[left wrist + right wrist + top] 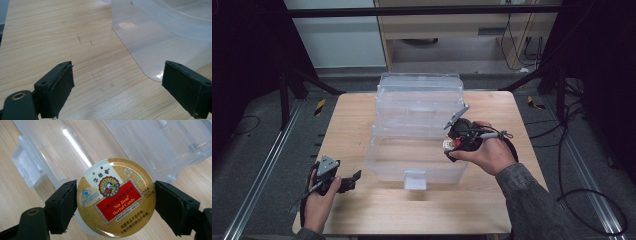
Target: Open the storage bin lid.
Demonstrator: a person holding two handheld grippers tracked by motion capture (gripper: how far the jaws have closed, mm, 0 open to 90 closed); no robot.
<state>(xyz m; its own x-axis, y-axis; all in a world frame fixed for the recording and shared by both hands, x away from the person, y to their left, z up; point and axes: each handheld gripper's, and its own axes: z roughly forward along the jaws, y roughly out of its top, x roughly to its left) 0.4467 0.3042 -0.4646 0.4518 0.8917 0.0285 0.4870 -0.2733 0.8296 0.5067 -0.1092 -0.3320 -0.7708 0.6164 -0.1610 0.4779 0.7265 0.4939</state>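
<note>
Status: right gripper [451,145] is clamped on the candy tin [116,197], jaws pressing on opposite sides of its rim, lid facing the camera. In the high view the tin [448,145] hangs over the right end of the clear storage box [384,162], which sits mid-desk with its hinged lid [419,97] thrown back toward the far edge. So pick-up looks done; what's left, as I read it, is lowering the tin into the box and letting go, maybe closing the lid and its front latch [414,180] after. Box interior looks bare from what I can see. Tin: round, flat, gold metal lid, glossy with glare, red label band reading "Nin Jiom Herbal Candy", a medallion logo above it, Chinese text top and bottom. Looks rigid, grip seems square. Left gripper [354,177] is idle near the desk's front-left corner, jaws wide apart with nothing between them, pointed at the box's left front corner [150,72].
</note>
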